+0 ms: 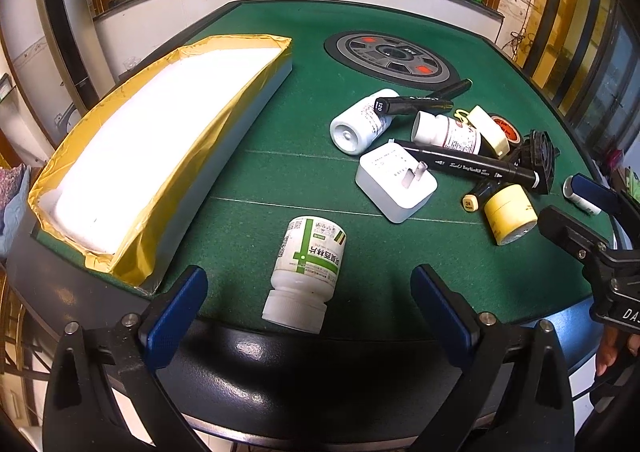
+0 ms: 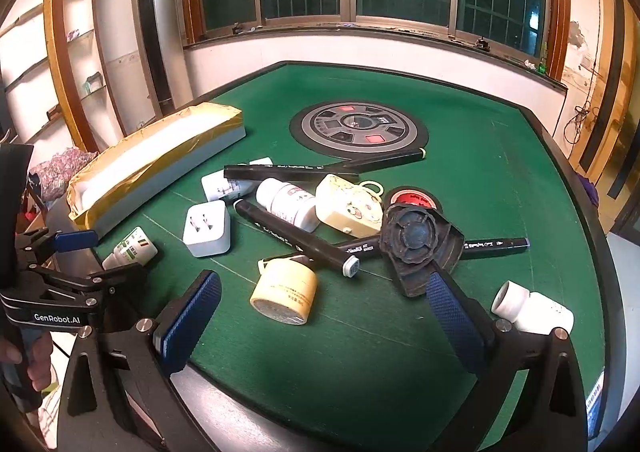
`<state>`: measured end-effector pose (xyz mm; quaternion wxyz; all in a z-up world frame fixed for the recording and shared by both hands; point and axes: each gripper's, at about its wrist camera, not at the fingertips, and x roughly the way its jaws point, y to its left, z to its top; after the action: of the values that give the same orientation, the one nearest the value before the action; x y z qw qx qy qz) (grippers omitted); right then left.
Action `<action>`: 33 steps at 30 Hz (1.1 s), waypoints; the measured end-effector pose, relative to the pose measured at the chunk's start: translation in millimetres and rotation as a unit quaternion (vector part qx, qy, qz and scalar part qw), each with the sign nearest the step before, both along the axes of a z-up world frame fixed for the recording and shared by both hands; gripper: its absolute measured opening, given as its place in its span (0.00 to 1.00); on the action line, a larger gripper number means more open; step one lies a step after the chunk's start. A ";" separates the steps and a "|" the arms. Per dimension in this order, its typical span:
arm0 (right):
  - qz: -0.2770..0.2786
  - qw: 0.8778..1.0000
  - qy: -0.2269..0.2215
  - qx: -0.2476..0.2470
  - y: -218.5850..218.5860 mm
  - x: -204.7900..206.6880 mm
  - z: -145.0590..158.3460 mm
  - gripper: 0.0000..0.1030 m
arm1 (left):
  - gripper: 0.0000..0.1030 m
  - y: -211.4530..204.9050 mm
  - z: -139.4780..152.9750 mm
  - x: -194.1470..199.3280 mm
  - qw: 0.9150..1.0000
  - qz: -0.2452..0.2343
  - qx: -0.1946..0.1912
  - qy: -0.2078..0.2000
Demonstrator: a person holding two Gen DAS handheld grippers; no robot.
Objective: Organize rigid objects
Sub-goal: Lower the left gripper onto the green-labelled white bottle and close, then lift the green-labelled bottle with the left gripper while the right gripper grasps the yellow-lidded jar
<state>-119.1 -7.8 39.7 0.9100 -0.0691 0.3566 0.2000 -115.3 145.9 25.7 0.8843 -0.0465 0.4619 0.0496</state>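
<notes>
Nearest the left wrist camera lies a green-labelled pill bottle on its side at the table's near edge, between the spread fingers of the left gripper, untouched. Jaws of the left gripper stand wide open and empty.

Right gripper likewise stands open and empty, with a yellow tape roll just ahead of its left finger and a black fan-shaped part at its right fingertip.

Remaining items sit in a loose pile right of centre: a white plug adapter, two more white bottles, several black markers, a cream case, a red tape roll. One further white bottle lies apart at the right edge.

Foam box, edged in yellow tape, sits along the left side. Its white interior appears empty as far as visible.

Assessment: sorting appears not yet begun; every item is still on the felt. The box is the probable destination, though this is an inference.

Surface: green felt table with a round control panel at centre. Room: barred windows, a tower air conditioner, wall shelves.
</notes>
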 end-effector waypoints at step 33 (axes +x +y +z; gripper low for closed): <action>0.004 0.997 0.076 -0.001 17.7 18.7 -33.4 0.59 | 0.31 78.7 63.7 -2.4 0.991 0.089 0.020 -0.096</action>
<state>-100.4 9.9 6.3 0.8796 -0.0557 0.4242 0.2080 -117.7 224.6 89.4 0.9175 -0.0745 0.3676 0.1322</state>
